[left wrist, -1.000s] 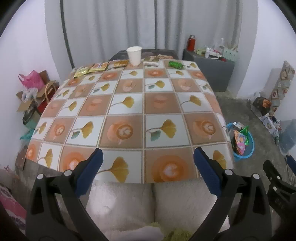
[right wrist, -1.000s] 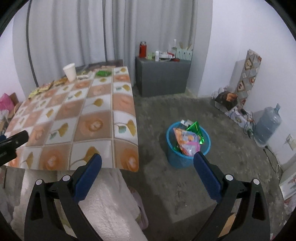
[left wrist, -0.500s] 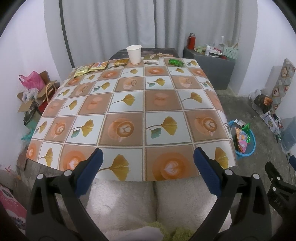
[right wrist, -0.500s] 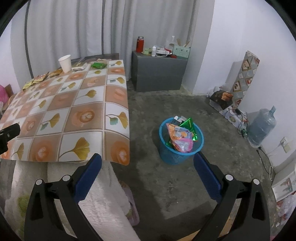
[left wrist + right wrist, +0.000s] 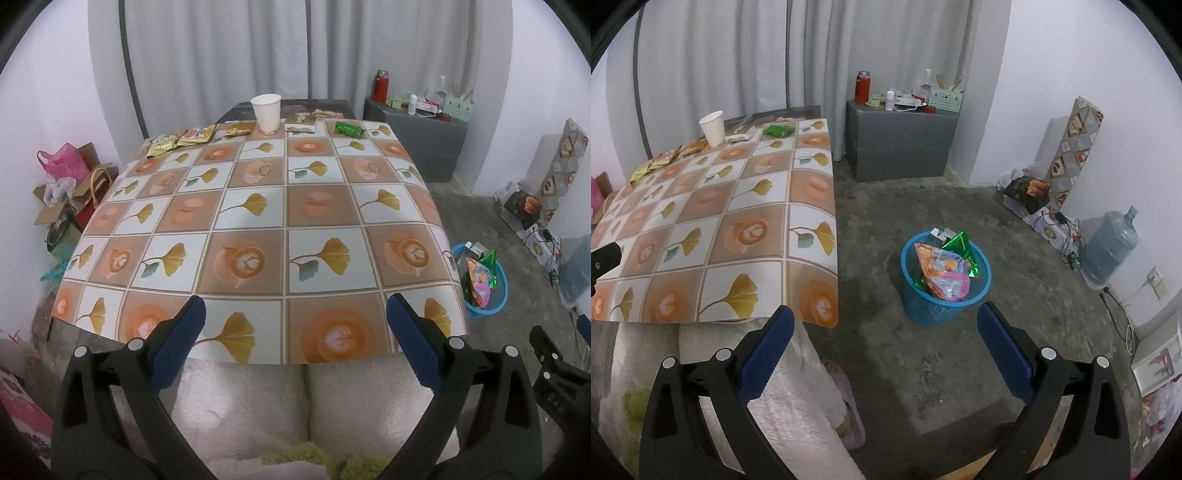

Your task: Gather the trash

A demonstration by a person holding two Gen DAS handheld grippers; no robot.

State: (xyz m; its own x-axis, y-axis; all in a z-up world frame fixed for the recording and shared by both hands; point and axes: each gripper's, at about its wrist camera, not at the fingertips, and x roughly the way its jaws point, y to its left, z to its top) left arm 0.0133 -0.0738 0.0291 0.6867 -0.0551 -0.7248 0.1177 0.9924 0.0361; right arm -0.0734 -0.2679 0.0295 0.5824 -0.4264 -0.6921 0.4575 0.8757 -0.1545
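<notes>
the table point(image 5: 424, 206) hides the left side of the bin point(image 5: 496, 291) in the left view. print on the far wrappers point(image 5: 192, 136) is too small to read. the right gripper point(image 5: 561, 373) is cut off at the frame's right edge.

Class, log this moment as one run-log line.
left gripper: open, empty | right gripper: open, empty | white paper cup: upright, table's far edge | blue plastic basket: holds wrappers
</notes>
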